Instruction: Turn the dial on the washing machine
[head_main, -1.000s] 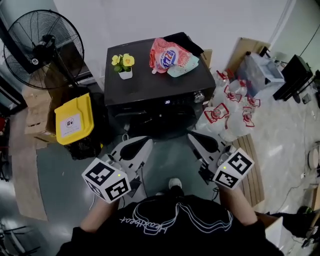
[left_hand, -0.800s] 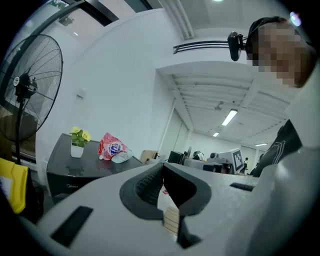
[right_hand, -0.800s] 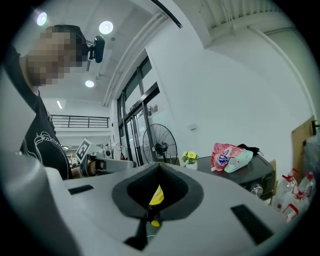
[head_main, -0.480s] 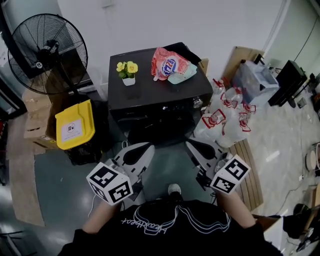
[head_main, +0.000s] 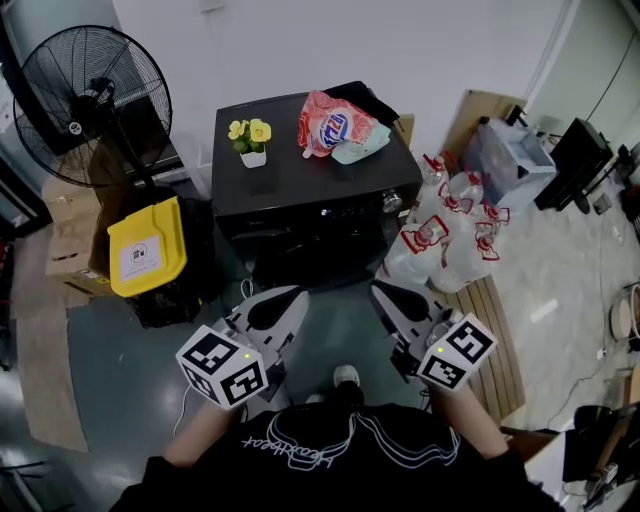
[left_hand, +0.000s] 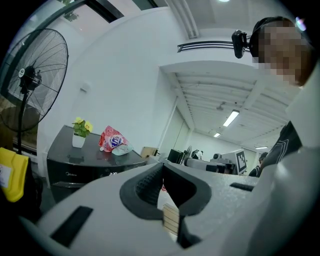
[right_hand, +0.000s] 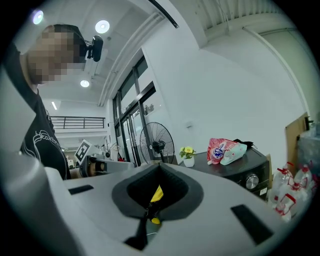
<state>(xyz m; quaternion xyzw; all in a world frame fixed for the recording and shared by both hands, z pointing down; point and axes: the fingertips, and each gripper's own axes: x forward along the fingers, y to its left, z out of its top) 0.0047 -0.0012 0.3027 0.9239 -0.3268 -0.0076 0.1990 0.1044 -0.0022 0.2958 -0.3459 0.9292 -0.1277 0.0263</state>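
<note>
The black washing machine (head_main: 300, 185) stands against the far wall, its silver dial (head_main: 392, 201) at the right end of the front panel. In the right gripper view the dial (right_hand: 251, 181) shows on the machine's (right_hand: 235, 167) front. My left gripper (head_main: 298, 294) and right gripper (head_main: 378, 289) hang side by side in front of the machine, well short of it, both shut and holding nothing. The left gripper's (left_hand: 161, 166) jaws meet at the tip, as do the right gripper's (right_hand: 159, 164). The left gripper view shows the machine (left_hand: 80, 162) but not its dial.
A small potted plant (head_main: 250, 140) and a red detergent bag (head_main: 335, 122) sit on the machine's top. A standing fan (head_main: 85, 100) and a yellow-lidded bin (head_main: 148, 248) are to its left. Several water jugs (head_main: 445, 235) and a wooden pallet (head_main: 497, 335) are to its right.
The head view has shifted a little, so the machine sits slightly higher in it. Both grippers stay shut and have barely moved.
</note>
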